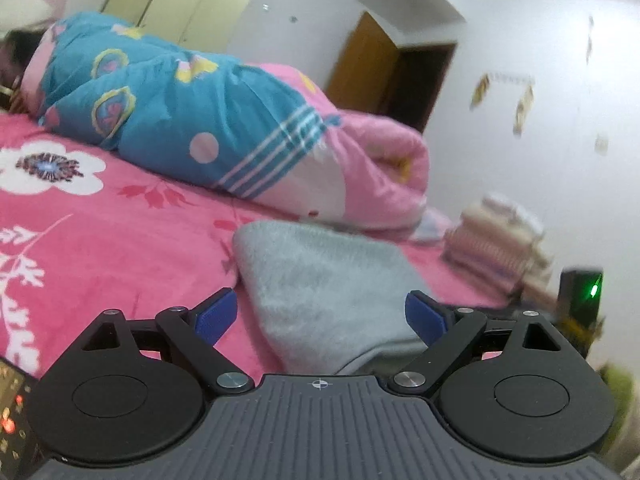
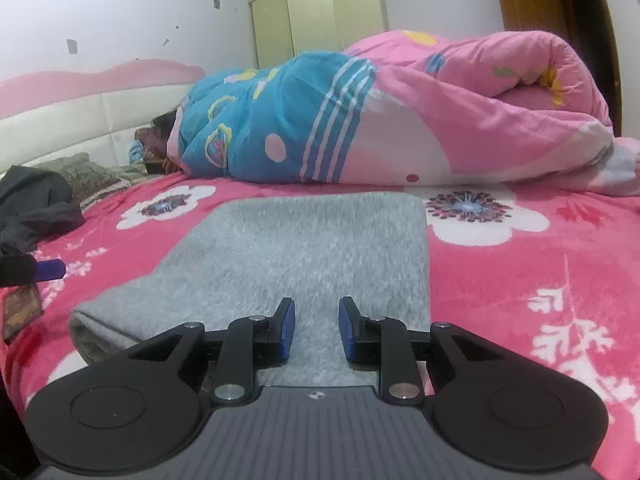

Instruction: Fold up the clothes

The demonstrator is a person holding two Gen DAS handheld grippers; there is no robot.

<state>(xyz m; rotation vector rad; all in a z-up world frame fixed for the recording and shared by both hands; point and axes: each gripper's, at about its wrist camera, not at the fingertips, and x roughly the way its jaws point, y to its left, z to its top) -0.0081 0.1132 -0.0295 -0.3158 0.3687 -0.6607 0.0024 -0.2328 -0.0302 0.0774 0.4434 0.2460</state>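
The grey fleece garment (image 2: 304, 248) ahead of the right hand-held gripper (image 2: 316, 326) looks soft, light and floppy. Its near folded edge seems the best hold. That gripper's jaws stand narrowly apart, empty; the left hand-held gripper (image 1: 320, 316) is spread wide.

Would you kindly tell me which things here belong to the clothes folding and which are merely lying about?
Belongs to the job:
grey fleece garment, folded on the bed
left claw, open
right claw, narrowly open above it

Lying about:
rolled quilt
dark clothing
stack of folded items
wardrobe
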